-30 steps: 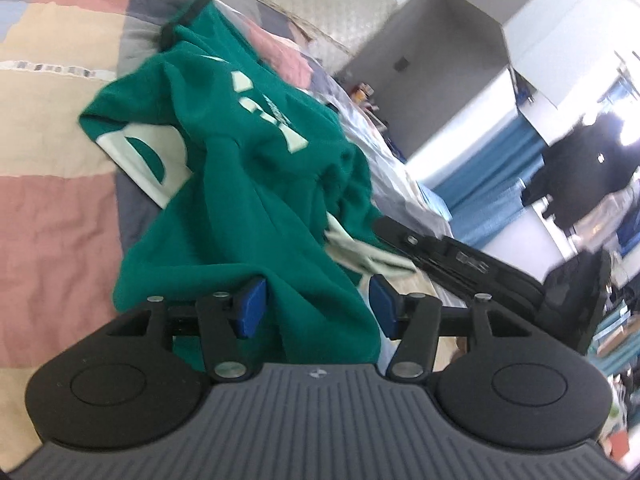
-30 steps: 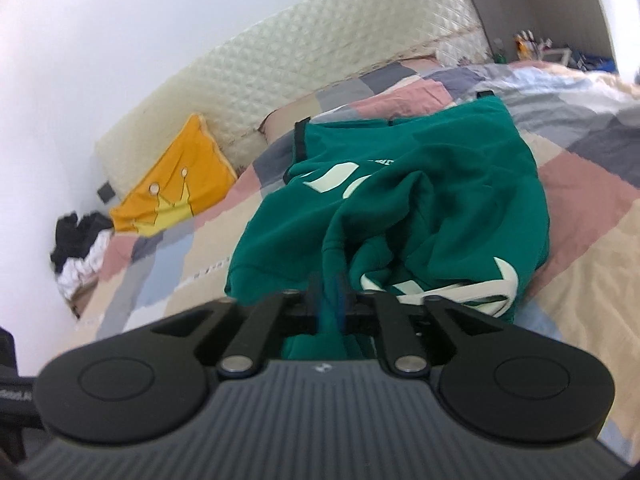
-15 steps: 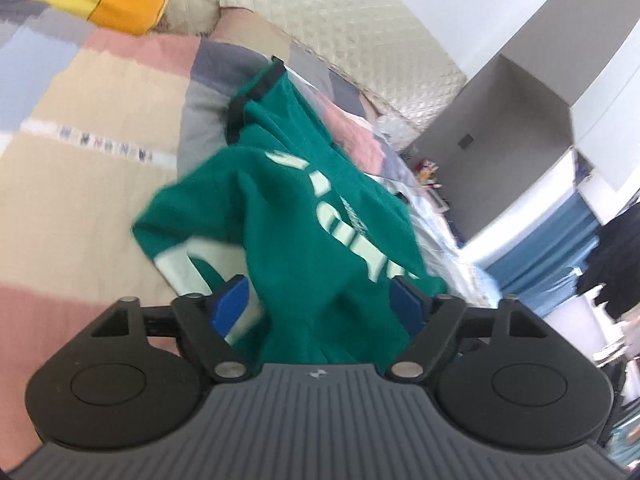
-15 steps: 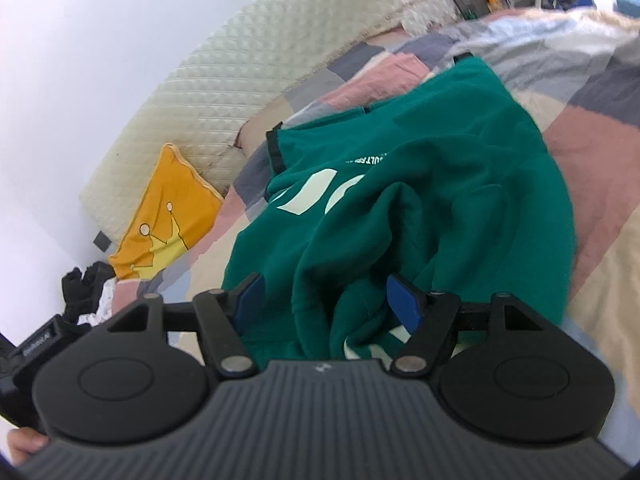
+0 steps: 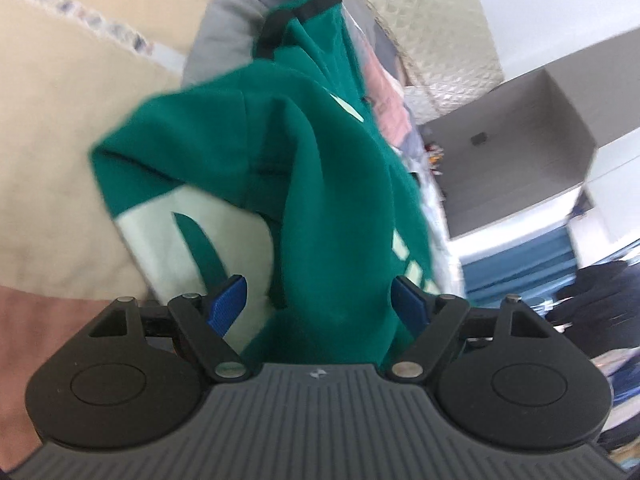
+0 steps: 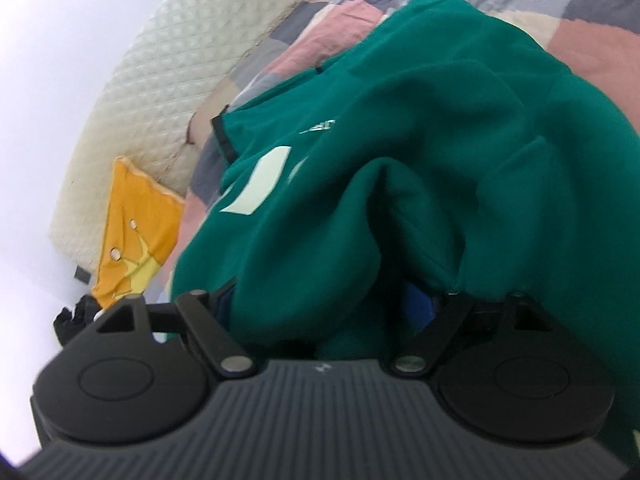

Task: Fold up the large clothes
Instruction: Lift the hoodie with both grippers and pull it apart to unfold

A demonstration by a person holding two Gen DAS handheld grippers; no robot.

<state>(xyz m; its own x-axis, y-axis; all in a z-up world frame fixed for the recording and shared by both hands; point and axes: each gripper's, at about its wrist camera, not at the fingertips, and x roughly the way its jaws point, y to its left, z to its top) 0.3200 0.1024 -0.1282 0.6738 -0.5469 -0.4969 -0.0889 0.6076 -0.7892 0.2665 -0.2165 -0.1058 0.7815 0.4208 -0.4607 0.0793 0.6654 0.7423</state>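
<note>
One crumpled green sweatshirt (image 6: 440, 152) with pale lettering, black-trimmed, lies heaped.

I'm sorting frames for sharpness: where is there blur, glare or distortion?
Left wrist: bedspread and green sweatshirt edges smeared by motion, window area at right glaring white. Right wrist: sweatshirt soft, headboard bowed by fisheye, wall washed out at left.

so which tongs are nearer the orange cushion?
Right. The orange cushion lies just beyond the right tongs, left of the green garment. From the left tongs it isn't visible.
</note>
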